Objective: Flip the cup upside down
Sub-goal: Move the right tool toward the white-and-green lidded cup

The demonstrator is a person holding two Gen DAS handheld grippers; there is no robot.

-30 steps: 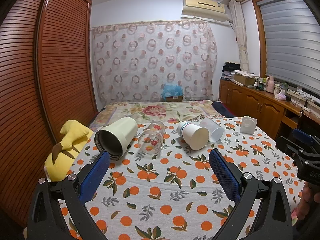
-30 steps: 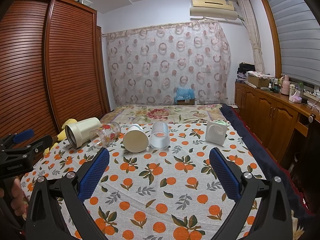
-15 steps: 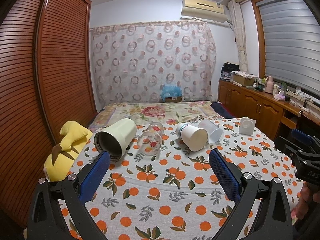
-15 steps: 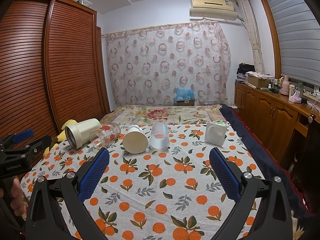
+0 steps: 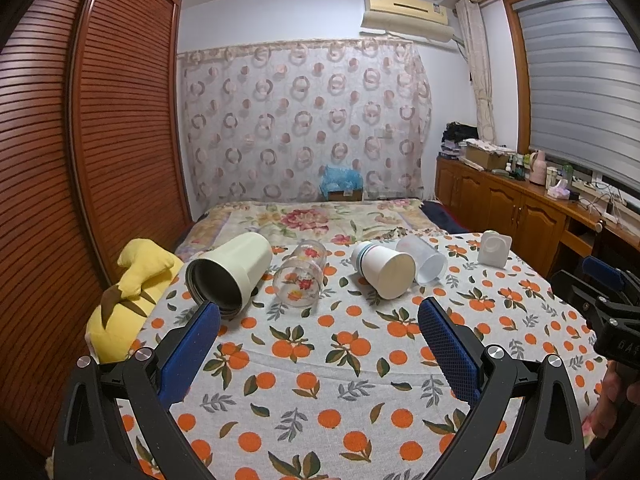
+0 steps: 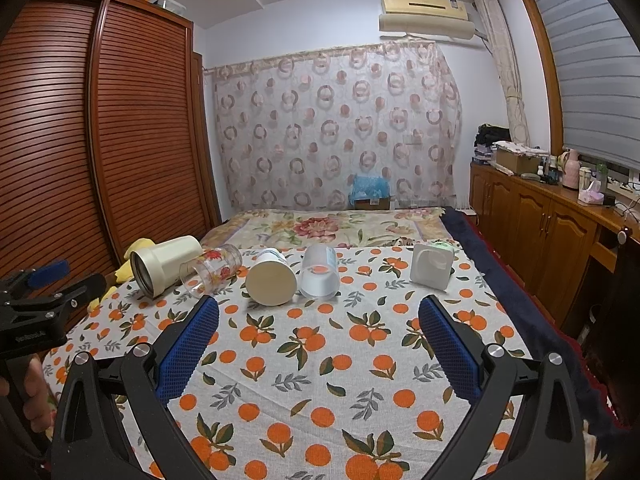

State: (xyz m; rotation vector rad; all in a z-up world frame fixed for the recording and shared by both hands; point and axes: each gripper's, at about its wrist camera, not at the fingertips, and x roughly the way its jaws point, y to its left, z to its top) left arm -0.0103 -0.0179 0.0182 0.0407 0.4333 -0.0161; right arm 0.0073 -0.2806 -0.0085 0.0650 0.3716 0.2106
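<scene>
Premises: a domestic bedroom. Evidence: bed [image 5: 320, 216] with floral cover, louvred wooden wardrobe [image 6: 132, 128], curtain [image 6: 336, 128], wall-mounted air conditioner [image 5: 404, 12], wooden sideboard [image 6: 540, 220].

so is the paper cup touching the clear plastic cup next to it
Cannot tell. In the right wrist view the paper cup and the clear plastic cup meet rim to rim with no visible gap, but one may simply overlap the other; the left wrist view overlaps too.
</scene>
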